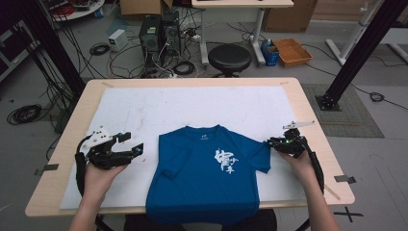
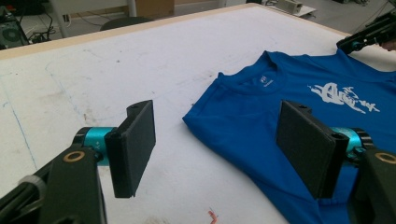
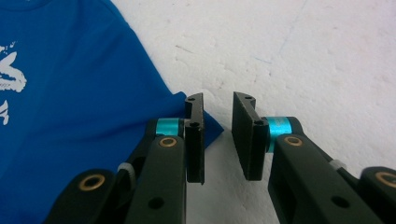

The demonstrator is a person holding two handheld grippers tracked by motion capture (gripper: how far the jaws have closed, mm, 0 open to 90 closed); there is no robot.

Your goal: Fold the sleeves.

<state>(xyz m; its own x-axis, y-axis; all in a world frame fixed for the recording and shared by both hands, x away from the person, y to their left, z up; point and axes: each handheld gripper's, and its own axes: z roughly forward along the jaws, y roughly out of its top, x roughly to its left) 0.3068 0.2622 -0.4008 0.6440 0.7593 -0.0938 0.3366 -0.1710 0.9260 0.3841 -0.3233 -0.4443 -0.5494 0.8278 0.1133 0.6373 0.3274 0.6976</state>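
Shirt: a blue T-shirt [image 1: 207,175] with white printed characters on the chest is laid face up on the near middle of the worktop [image 1: 308,110], the collar pointing away from the person and the hem hanging a little over the near edge.
Cover: the shirt is spread on a white sheet [image 1: 144,110] by which most of the wooden worktop is covered; faint marks and stains are seen on it.
Sleeves: the sleeve on the person's left is folded inward on the shirt body; the sleeve on the person's right is spread flat toward the right gripper.
Left gripper: the left gripper [image 1: 137,149] is held in the left hand [image 1: 98,178] just beside the left side of the shirt, above the white sheet, apart from the cloth.
Left jaws: in the left gripper view the jaws are seen wide open, with bare sheet and the shoulder edge of the shirt [image 2: 289,107] behind the gap; nothing is gripped.
Right gripper: the right gripper [image 1: 272,142] is held in the right hand [image 1: 300,166] at the tip of the right sleeve.
Right jaws: in the right gripper view [image 3: 218,135] a narrow gap is left between the jaws; the sleeve corner [image 3: 212,128] is seen just beside and under one jaw, but it is not pressed between the pads, so nothing is gripped.
Floor behind: a black stool [image 1: 229,58] and cables are seen beyond the far edge of the worktop.
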